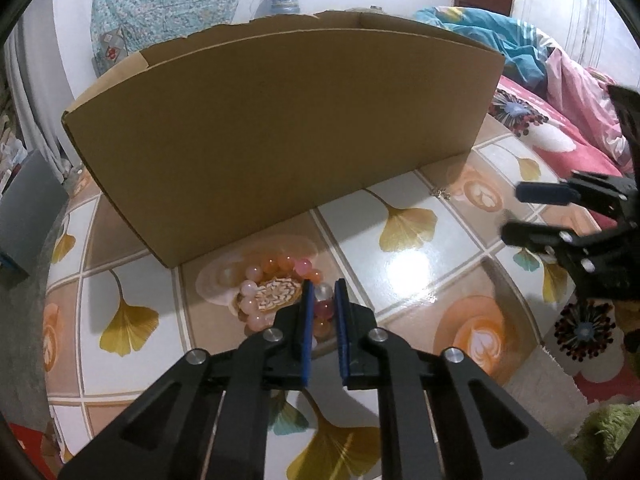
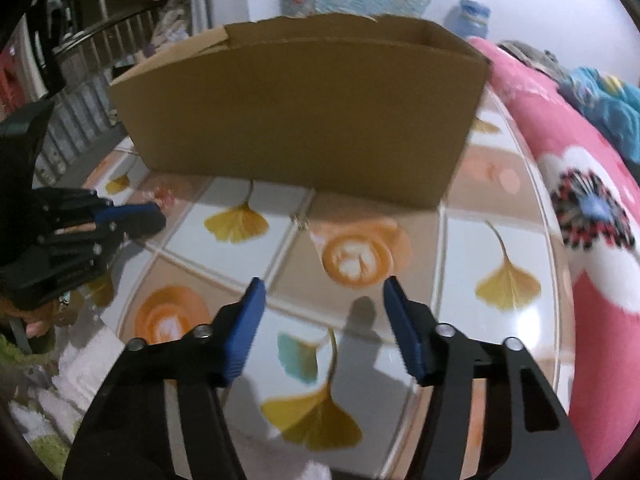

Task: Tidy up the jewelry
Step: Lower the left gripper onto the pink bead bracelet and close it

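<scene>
Pickup step, looks like: left tongs point(image 1: 324, 286) are down on the near-right side of the pink bead bracelet point(image 1: 276, 280), pads nearly closed w/ a bead or two between them; can't tell if they're gripping yet. Bracelet lies on the tabletop point(image 1: 408, 264), just in front of the cardboard box point(image 1: 280, 120). Right tongs point(image 2: 324, 286) hang released over bare tiles, holding nothing. Tiny metal piece point(image 1: 442, 193), maybe an earring, sits near the box's right corner. Next move prob. needs a firm squeeze, then a lift over the tall box wall. Room's free to the right; bed point(image 2: 580, 200) crowds that tabletop edge.
</scene>
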`<state>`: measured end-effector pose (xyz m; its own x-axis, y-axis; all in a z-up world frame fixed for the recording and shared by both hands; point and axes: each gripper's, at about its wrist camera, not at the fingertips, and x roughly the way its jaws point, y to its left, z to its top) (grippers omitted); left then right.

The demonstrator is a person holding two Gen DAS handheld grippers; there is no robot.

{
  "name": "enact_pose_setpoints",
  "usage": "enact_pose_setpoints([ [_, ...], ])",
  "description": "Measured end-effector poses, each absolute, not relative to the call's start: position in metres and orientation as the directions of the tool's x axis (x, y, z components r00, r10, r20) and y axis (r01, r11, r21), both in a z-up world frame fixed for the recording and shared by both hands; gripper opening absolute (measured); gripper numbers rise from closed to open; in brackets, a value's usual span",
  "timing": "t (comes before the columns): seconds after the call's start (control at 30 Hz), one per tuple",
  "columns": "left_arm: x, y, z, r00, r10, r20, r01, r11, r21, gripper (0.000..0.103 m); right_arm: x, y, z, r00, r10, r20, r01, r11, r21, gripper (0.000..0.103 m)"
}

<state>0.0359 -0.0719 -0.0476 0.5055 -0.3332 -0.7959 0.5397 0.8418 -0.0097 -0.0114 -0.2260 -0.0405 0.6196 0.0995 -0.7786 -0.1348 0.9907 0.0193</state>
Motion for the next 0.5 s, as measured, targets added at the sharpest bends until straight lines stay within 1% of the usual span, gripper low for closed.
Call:
enact_pose_setpoints([
  [0.07,0.036,-0.07,-0.048,0.505,-0.34,-0.793,0.537,0.843,-0.02,0.01,0.0,-0.224,-0.04,0.618,0.116,-0.777,-0.15,0.988,0.028,0.043],
  [0.1,0.036,-0.07,-0.047,0.505,-0.343,-0.792,0.535,0.845,-0.024,0.01,0.006,-0.223,-0.04,0.618,0.13,-0.775,-0.153,0.987,0.043,0.042],
  [0.17,0.037,-0.068,-0.047,0.503,-0.351,-0.79,0.532,0.846,-0.037,0.01,0.012,-0.221,-0.042,0.614,0.153,-0.774,-0.159,0.985,0.069,0.036],
  [0.2,0.038,-0.068,-0.047,0.502,-0.353,-0.789,0.532,0.846,-0.04,0.01,0.016,-0.221,-0.043,0.613,0.161,-0.773,-0.161,0.984,0.078,0.035],
  [0.33,0.039,-0.068,-0.047,0.496,-0.364,-0.788,0.538,0.842,-0.051,0.01,0.022,-0.208,-0.049,0.611,0.157,-0.776,-0.171,0.983,0.064,0.025],
  [0.5,0.042,-0.07,-0.047,0.493,-0.37,-0.788,0.547,0.836,-0.051,0.01,0.032,-0.203,-0.049,0.622,0.144,-0.77,-0.2,0.98,0.022,0.022],
])
